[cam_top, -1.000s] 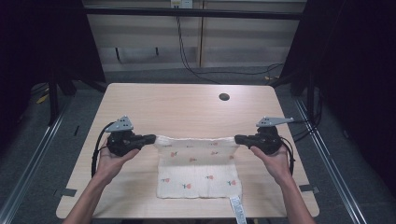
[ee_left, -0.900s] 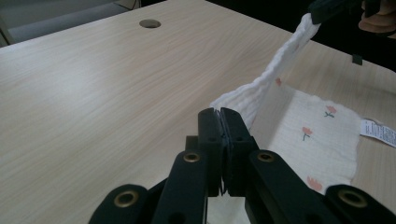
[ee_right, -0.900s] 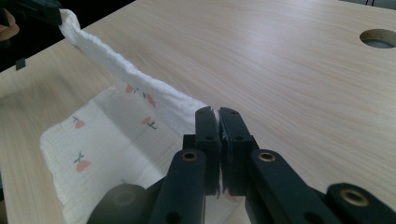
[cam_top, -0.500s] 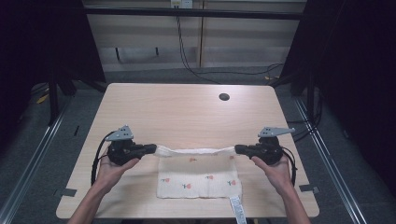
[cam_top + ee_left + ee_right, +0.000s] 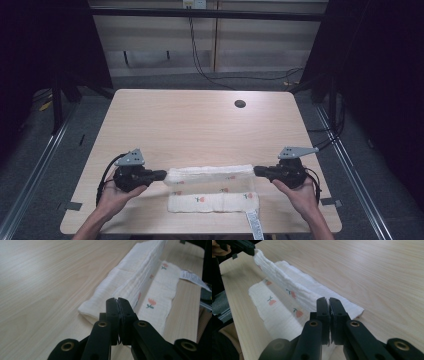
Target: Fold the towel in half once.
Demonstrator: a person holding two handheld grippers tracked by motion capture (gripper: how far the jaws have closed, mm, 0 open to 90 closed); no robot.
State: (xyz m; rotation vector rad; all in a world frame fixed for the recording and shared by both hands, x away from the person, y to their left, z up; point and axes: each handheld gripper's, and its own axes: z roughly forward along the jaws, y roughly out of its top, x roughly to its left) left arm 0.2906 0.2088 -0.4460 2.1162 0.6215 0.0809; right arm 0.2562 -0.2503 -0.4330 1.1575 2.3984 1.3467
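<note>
Left gripper (image 5: 161, 175) sits at the lower left of the high view, held in the person's left hand (image 5: 114, 192), with its jaws pressed together on the left end of the cloth (image 5: 212, 187). In the left gripper view the two black jaws meet with the cloth's corner pinched between them.

At the lower centre of the high view, the white cloth with small red flower prints lies on the table (image 5: 200, 125) near its front edge. Its rear edge is lifted and folded over toward the front, forming a raised band stretched between the two grippers; the front part lies flat on the table. A white label (image 5: 254, 225) hangs from the cloth's front right corner, over the table edge.

Right gripper (image 5: 258, 171) sits at the lower right of the high view, held in the right hand (image 5: 300, 192). Its jaws are closed on the right end of the raised band, as the right gripper view confirms.

A dark round hole (image 5: 240, 104) lies in the table's upper right area, well apart from the cloth.
</note>
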